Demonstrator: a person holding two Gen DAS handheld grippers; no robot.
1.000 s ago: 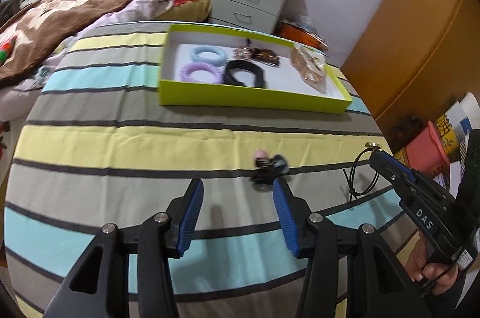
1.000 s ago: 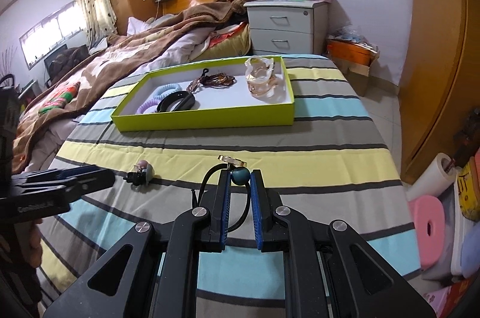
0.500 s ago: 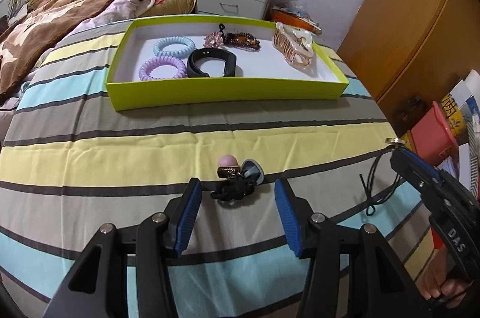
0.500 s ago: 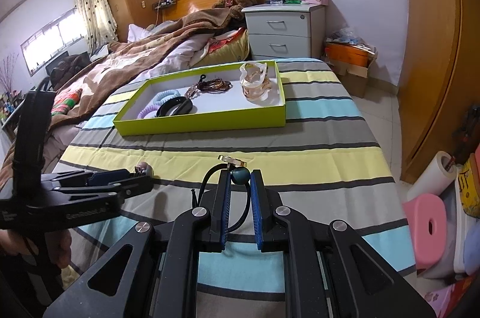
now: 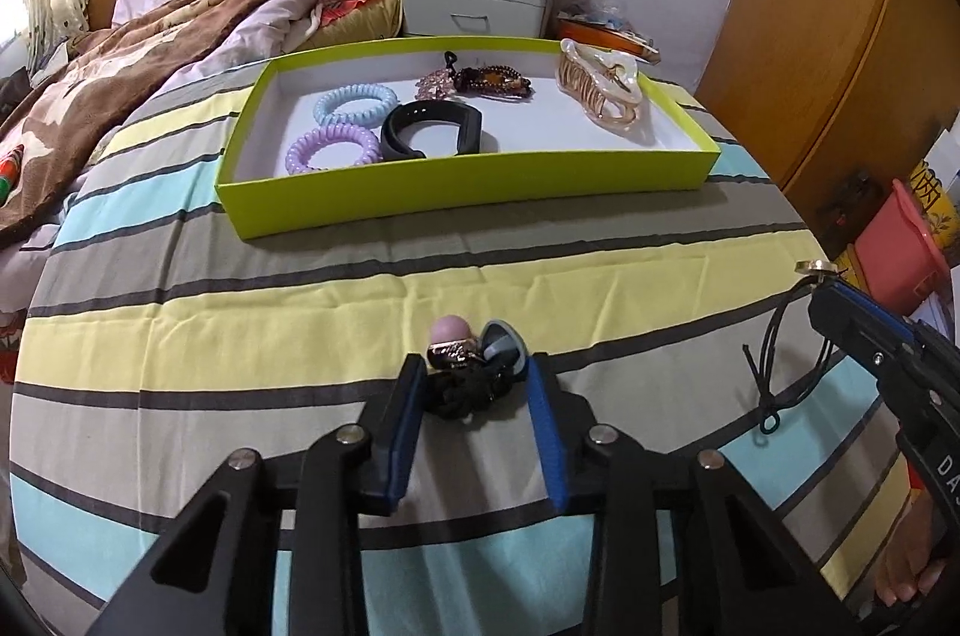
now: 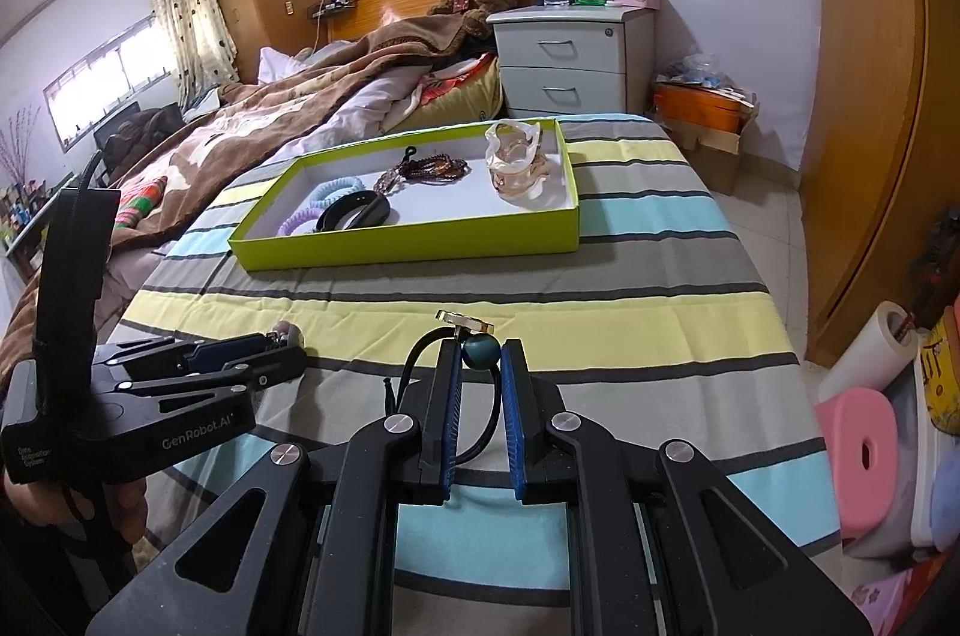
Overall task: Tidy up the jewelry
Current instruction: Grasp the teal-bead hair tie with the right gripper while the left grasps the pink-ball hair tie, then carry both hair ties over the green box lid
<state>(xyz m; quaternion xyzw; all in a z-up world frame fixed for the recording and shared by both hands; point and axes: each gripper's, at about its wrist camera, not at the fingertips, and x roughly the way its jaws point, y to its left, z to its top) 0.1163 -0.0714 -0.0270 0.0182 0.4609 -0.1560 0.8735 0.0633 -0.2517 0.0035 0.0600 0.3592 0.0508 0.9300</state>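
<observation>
Jewelry tray point(image 5: 468, 192) first, since everything sits relative to it: it's a lime-green shallow box on the striped bedspread point(image 5: 240, 312), and it holds a blue coil hair tie point(image 5: 355, 103), a purple coil hair tie point(image 5: 332, 150), a black band point(image 5: 432, 129), a beaded brown bracelet point(image 5: 480, 83) and a pearly claw clip point(image 5: 600, 87).

Left wrist view: the left gripper point(image 5: 474, 384) is well in front of the tray, down on the bedspread, straddling a black scrunchie-type hair tie with a pink bead and a grey-blue charm point(image 5: 474, 366). Its jaws have just been closing and now sit tight on both sides of the black bundle, so it looks clamped. This is the only view where you get the piece in detail; from the right wrist camera you only catch the pink bead poking out past the left gripper point(image 6: 285, 351), which blocks the rest.

Right wrist view: the right gripper point(image 6: 480, 366) is also in front of the tray, off toward its right end, jaws nearly shut and pinching a black cord hair tie with a teal bead and gold disc point(image 6: 479, 349). The cord loop hangs down between the jaws. The left camera shows the same cord point(image 5: 774, 366) dangling from the right gripper point(image 5: 840, 300) at the frame edge, but the teal bead is hidden there.
</observation>
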